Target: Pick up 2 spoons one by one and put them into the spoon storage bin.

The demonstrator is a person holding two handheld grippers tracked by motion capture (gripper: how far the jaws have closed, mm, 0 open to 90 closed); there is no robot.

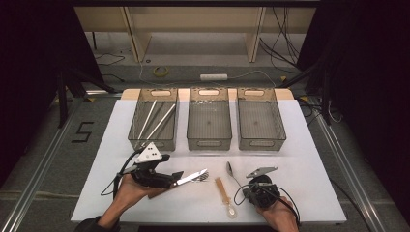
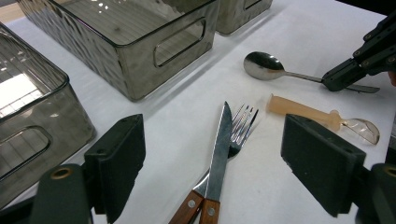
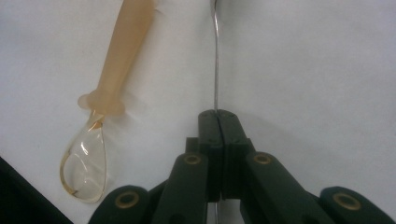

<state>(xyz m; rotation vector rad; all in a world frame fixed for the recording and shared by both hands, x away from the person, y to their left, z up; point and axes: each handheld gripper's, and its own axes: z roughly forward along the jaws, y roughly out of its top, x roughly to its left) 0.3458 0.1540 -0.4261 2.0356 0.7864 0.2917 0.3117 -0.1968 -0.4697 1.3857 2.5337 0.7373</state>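
Spoon (image 1: 233, 174) near the table's (image 1: 309, 193) front edge, right gripper (image 3: 217, 116) pinching its thin handle: it could swivel and clip the near bin's (image 1: 259, 126) rim. Left gripper (image 2: 212, 163), spread over the knife (image 2: 219, 151), might nudge it.

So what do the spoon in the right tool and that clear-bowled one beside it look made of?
Spoon: polished metal, probably steel, since its bowl mirrors the light. Clear-bowled spoon: likely plastic or silicone, with a matte peach handle and a see-through bowl.
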